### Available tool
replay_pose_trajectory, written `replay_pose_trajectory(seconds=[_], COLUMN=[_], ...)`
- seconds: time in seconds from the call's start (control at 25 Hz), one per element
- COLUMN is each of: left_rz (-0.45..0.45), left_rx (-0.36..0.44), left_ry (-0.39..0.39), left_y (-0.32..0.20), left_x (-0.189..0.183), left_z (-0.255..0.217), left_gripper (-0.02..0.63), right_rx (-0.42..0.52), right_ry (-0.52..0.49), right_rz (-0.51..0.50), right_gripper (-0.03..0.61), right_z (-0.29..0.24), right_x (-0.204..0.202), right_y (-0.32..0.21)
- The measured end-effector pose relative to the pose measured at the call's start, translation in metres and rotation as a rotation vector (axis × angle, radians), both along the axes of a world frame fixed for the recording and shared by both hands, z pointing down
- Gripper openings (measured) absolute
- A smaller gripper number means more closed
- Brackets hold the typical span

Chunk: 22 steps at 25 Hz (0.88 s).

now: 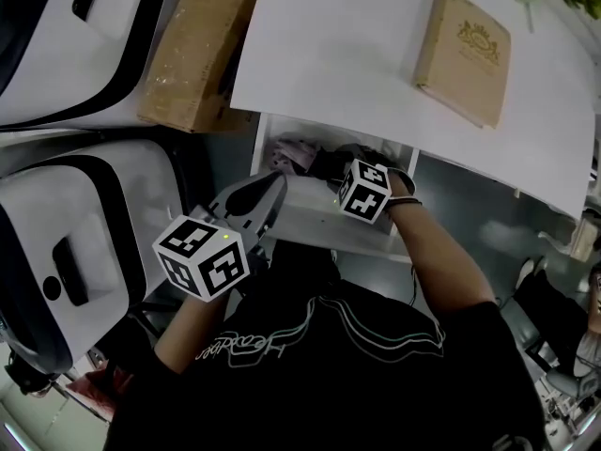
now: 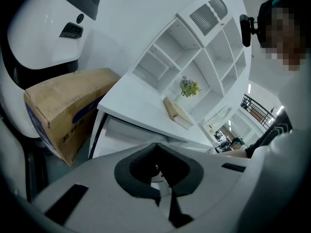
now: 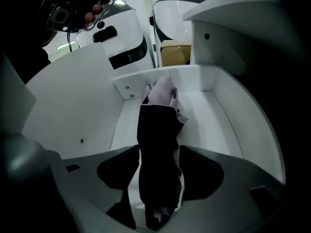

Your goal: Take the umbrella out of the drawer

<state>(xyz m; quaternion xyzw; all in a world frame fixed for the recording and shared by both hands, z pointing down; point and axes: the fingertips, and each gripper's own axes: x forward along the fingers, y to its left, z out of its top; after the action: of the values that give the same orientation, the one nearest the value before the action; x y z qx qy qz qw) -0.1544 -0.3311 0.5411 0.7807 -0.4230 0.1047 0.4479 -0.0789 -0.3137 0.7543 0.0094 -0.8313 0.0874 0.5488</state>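
Spread wide, the right claw [image 3: 159, 152] is set astride the dark, folded fabric umbrella [image 3: 155, 125], with neither pad yet pressed on it. That umbrella is seen lying lengthwise on the floor of the open white drawer [image 3: 218, 125] under the white desk [image 1: 357, 54], pale pink fabric [image 3: 163, 91] bunched at its far end. A light, soft-skinned, rather slippery bundle over a stiff core is expected, best gripped mid-body. The left claw [image 2: 156, 147] is seen shut and empty, outside the drawer
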Motion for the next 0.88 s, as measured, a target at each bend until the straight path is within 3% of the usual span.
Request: replay_pose_trajectory(seconds=[0.32, 0.88], left_rz=[-0.005, -0.009], left_rx=[-0.018, -0.034], left_ry=[0.014, 0.031], left_y=[-0.003, 0.010], left_x=[-0.004, 0.001], left_z=[0.007, 0.014], left_gripper=[0.020, 0.020], right_rx=[0.057, 0.046], right_ry=[0.062, 0.092], right_rz=[-0.062, -0.075], right_gripper=[0.239, 0.216], right_z=[0.027, 0.024], right_x=[-0.004, -0.007], right_y=[0.002, -0.003])
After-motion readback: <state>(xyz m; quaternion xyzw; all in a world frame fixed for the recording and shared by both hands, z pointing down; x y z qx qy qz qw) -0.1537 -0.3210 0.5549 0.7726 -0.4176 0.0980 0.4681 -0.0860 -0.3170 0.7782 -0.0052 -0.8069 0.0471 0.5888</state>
